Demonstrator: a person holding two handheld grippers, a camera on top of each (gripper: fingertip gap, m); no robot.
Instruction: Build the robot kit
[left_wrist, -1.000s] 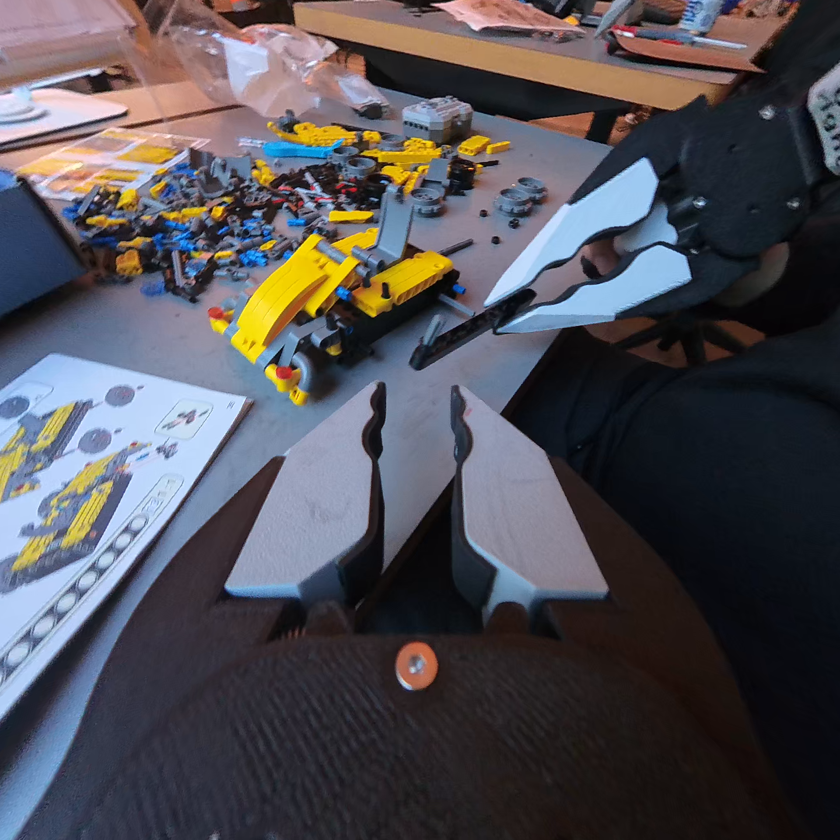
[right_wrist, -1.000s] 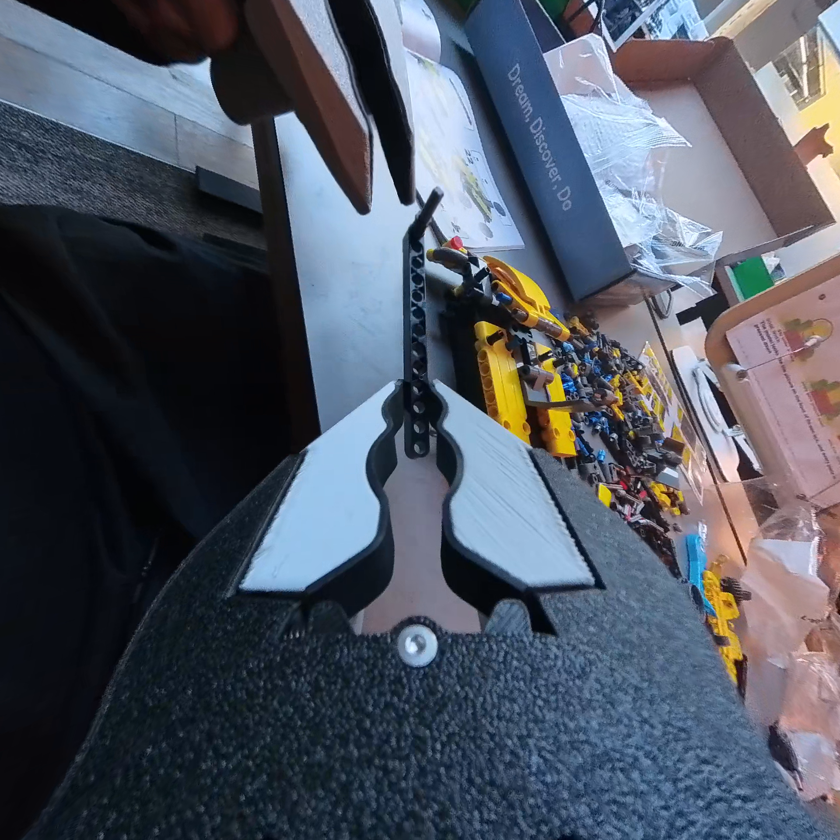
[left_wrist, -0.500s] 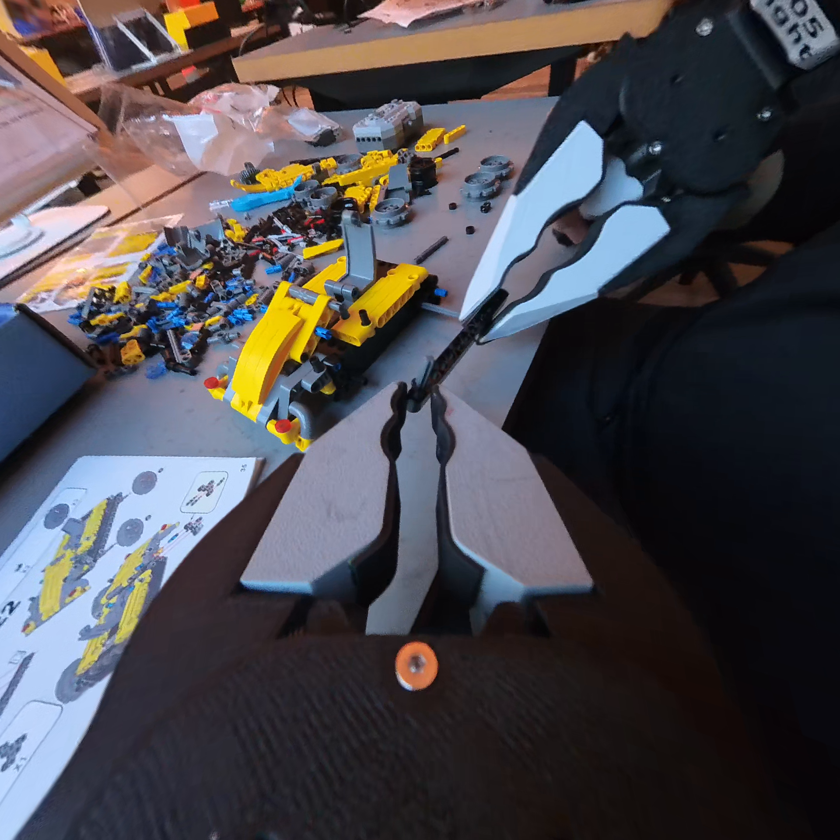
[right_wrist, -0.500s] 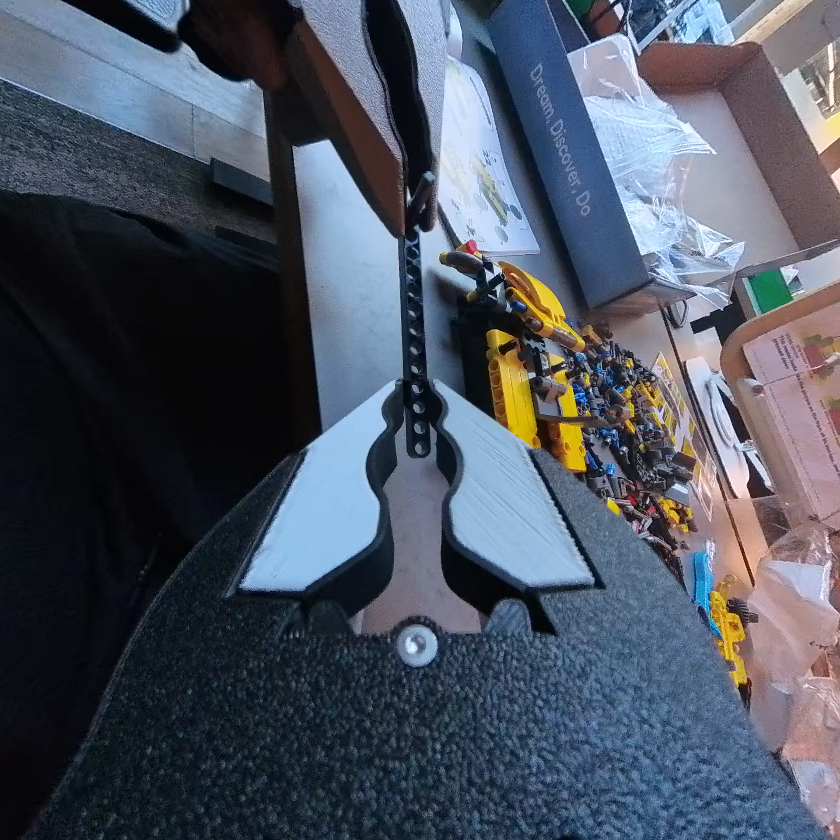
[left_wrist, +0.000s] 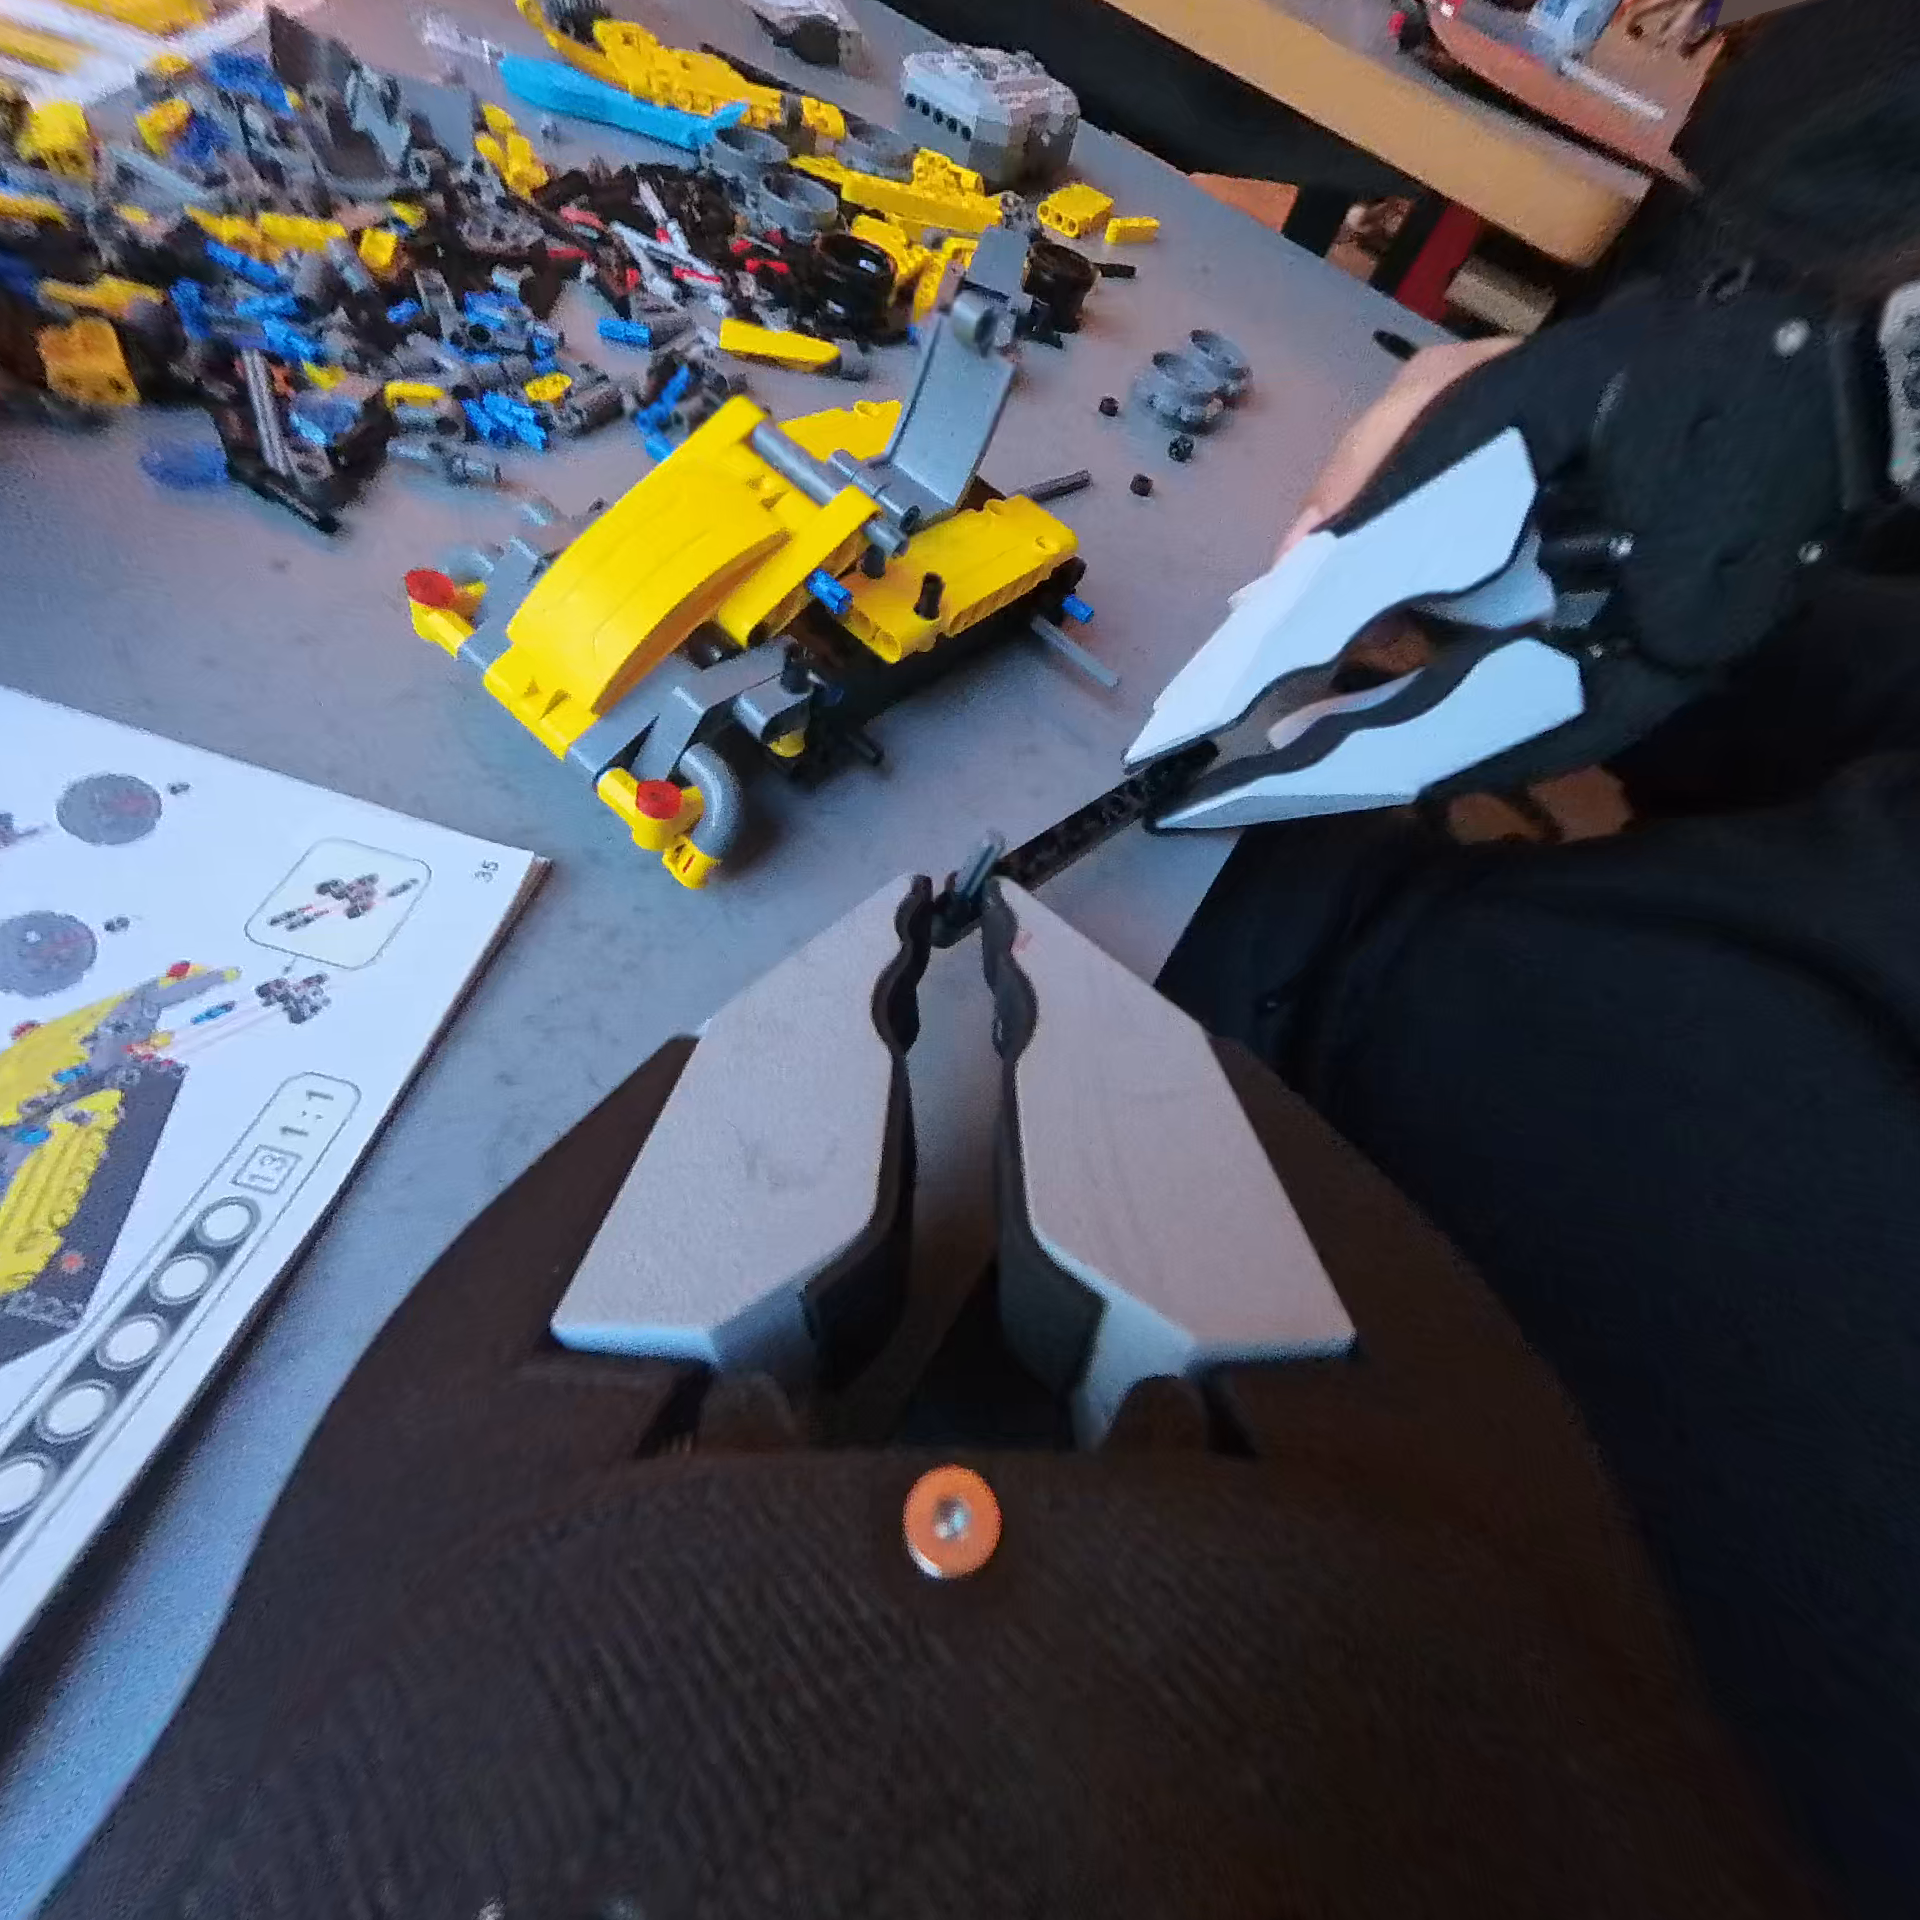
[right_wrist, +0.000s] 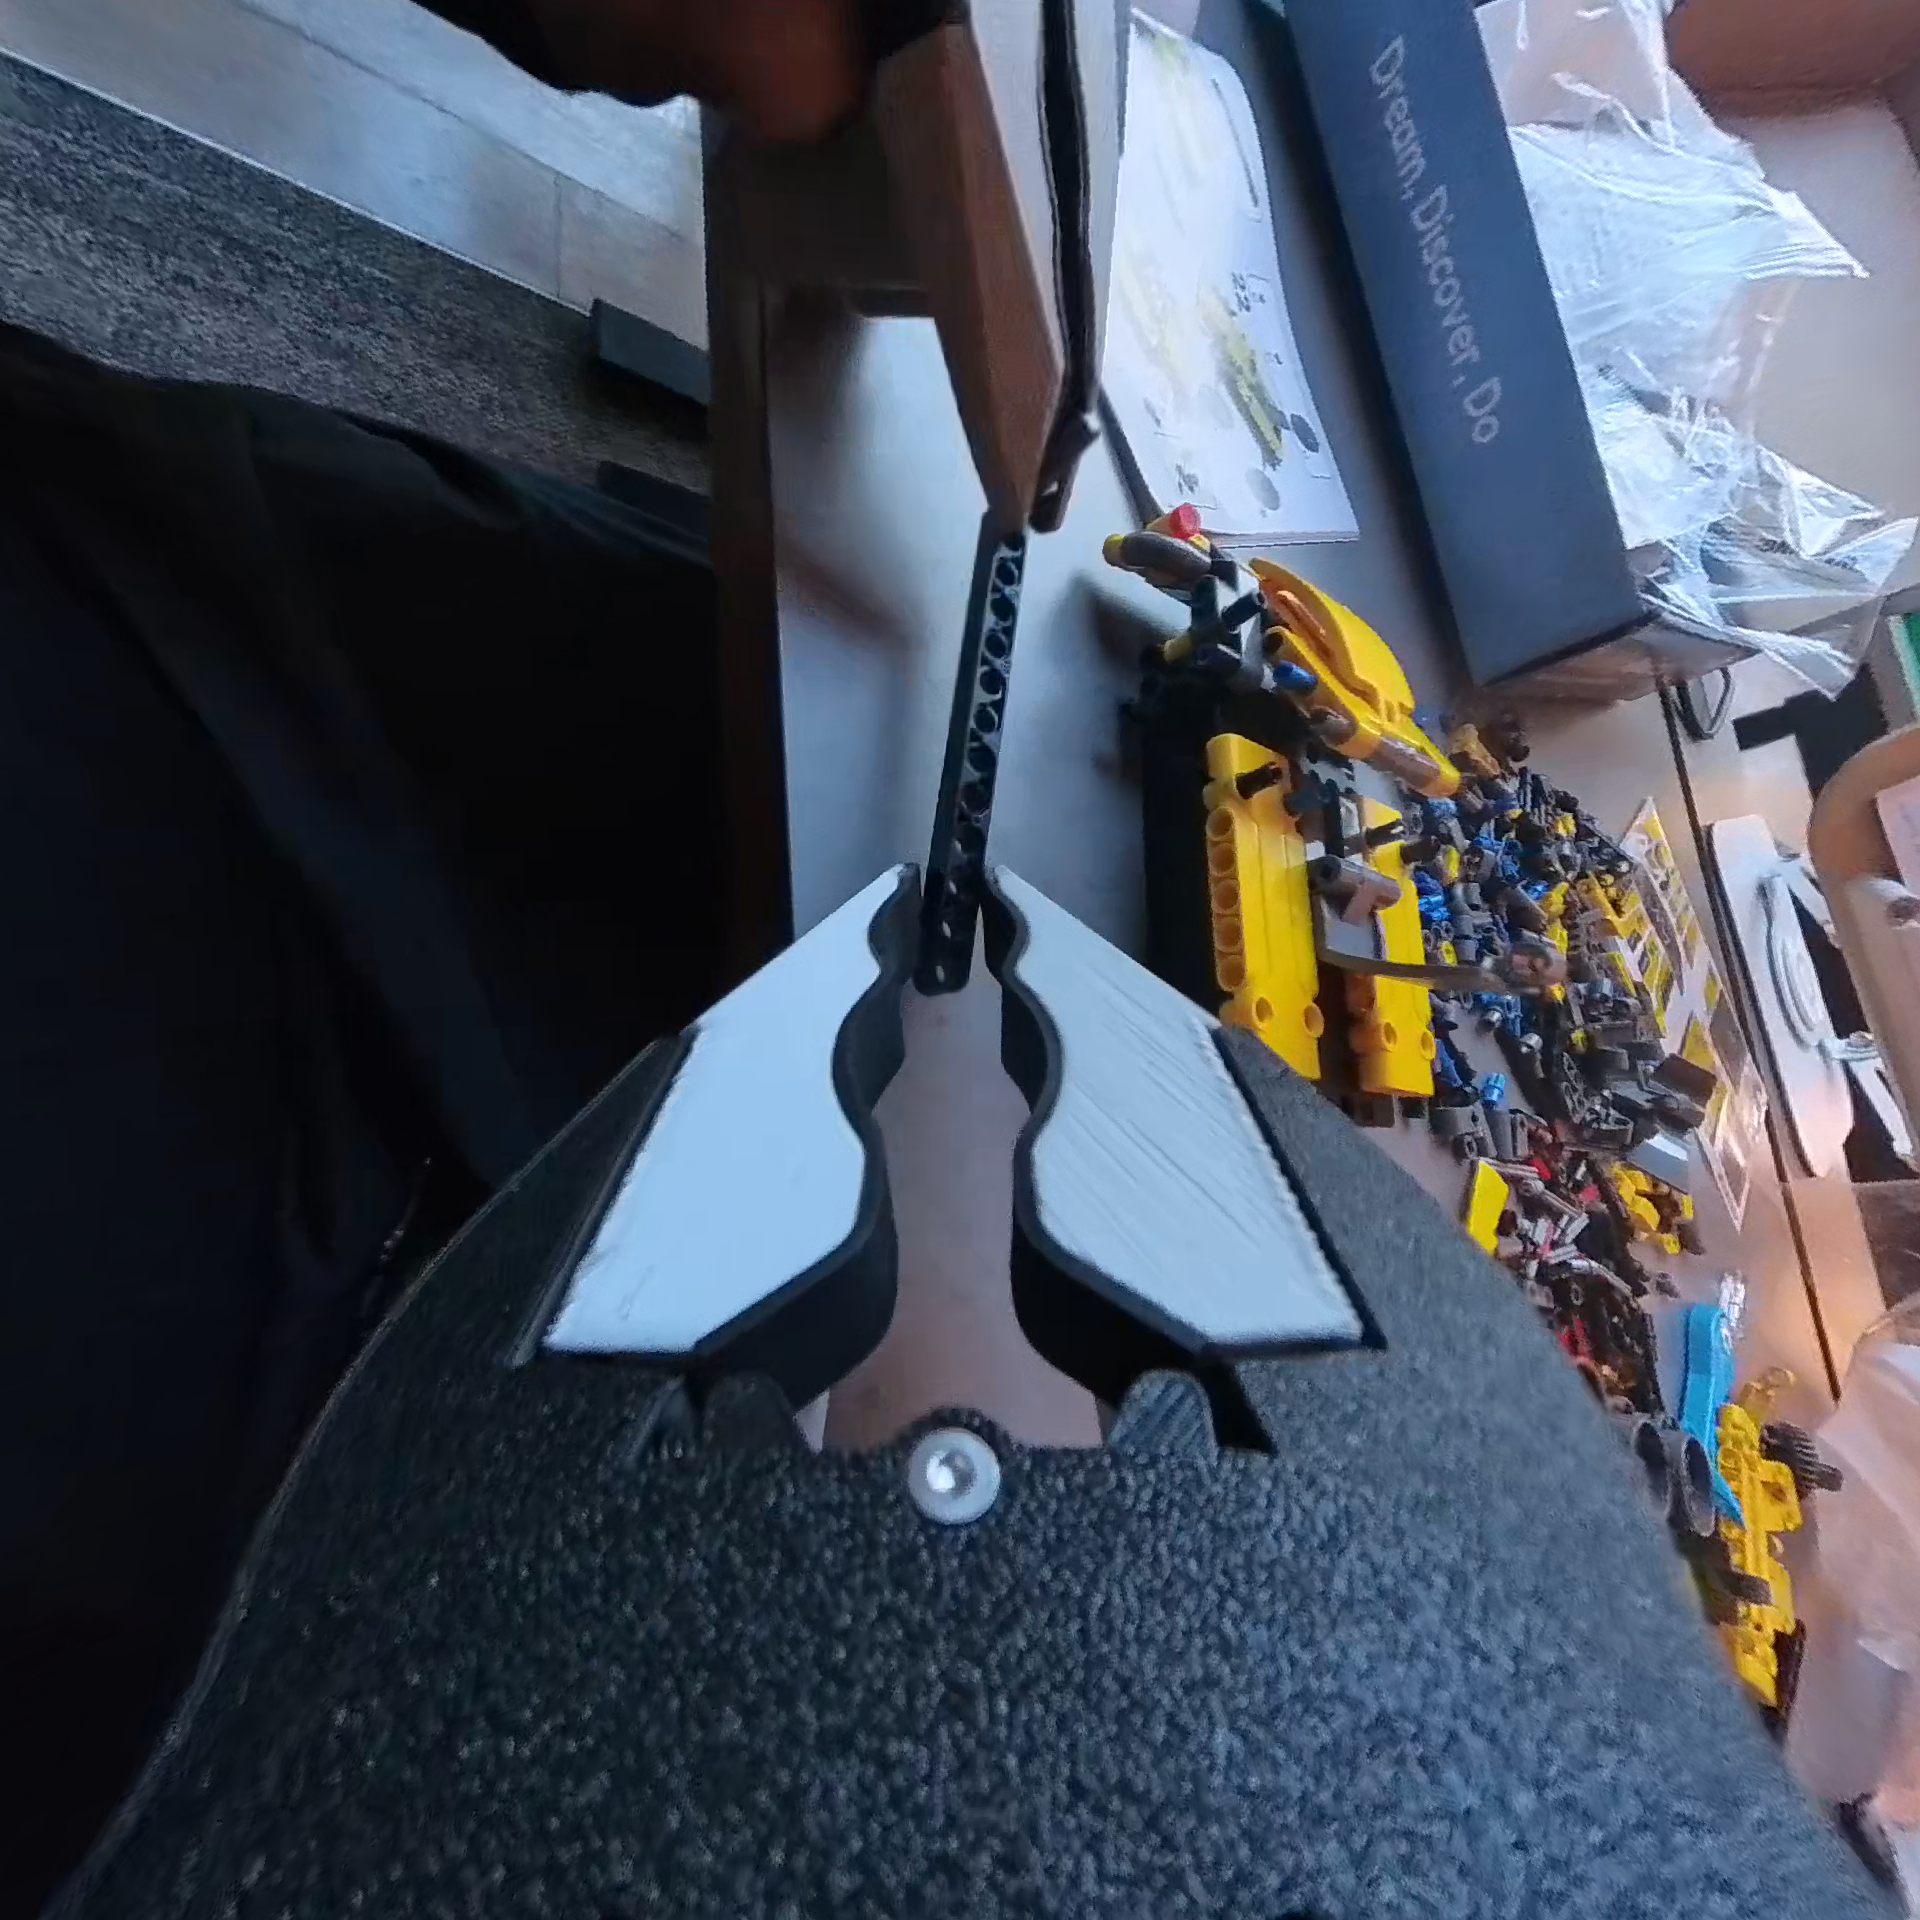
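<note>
A long black perforated building beam (right_wrist: 982, 727) is held in the air just above the near edge of a grey tabletop (left_wrist: 260, 613), gripped at both ends. The right tool (right_wrist: 951, 894), with white-faced fingers on a black body, is clamped on one end of the beam. The left tool (left_wrist: 951, 904), with grey-faced fingers on a brown body, is pinched on the other end, where a small dark grey piece (left_wrist: 971, 868) sticks up between its tips. In the left wrist view, the right tool (left_wrist: 1153, 779) comes in from the right side, with the beam (left_wrist: 1091, 826) running between the two tools.

Just beyond the beam, a partly built yellow and grey toy vehicle (left_wrist: 748, 592) rests on the tabletop, with red studs at its front corners. An open instruction booklet (left_wrist: 208, 997) lies to its left. Farther back is a scattered pile of small yellow, blue, black and grey parts (left_wrist: 416, 281). In the right wrist view, a dark grey box (right_wrist: 1486, 343) lies beyond the booklet, with crumpled clear plastic bags (right_wrist: 1704, 343) beside it. Dark clothing (left_wrist: 1610, 1195) of the person fills the space beside the tabletop.
</note>
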